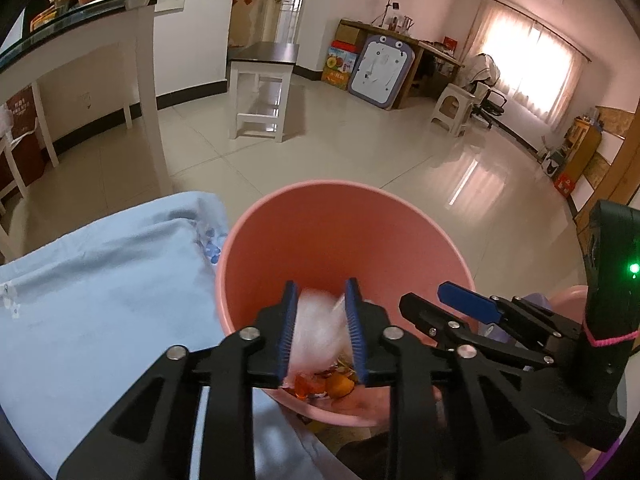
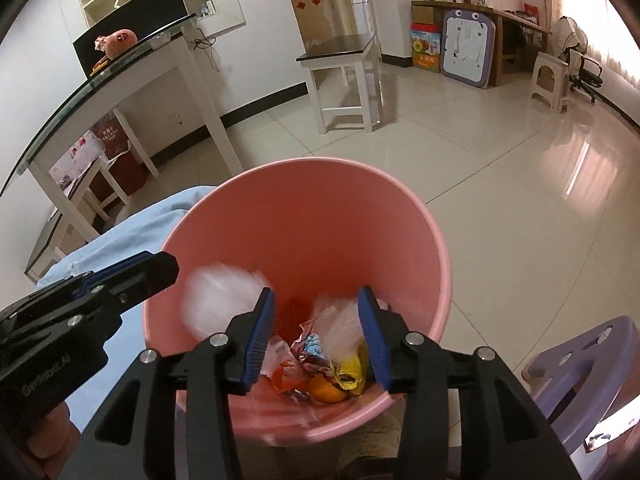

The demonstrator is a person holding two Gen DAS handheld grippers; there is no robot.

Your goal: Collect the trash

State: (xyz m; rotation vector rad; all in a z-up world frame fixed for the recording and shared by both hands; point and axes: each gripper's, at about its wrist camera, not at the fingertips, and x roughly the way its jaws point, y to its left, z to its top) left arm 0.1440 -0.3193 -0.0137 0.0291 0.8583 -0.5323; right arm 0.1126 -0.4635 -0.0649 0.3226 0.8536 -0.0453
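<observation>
Both grippers hang over the pink bin. The left gripper has jaws parted, the white wad dropping free; the right gripper stands wide, empty. Best keep both above the rim until the wad lands.

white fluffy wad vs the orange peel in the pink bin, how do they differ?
The white wad is pale, soft-looking and blurred; the orange peel is bright orange and sharp. The wad is high in the pink bin, beside the left hand-held gripper; the peel lies at the bottom among wrappers. The wad looks larger. Both are inside the bin's rim.
</observation>
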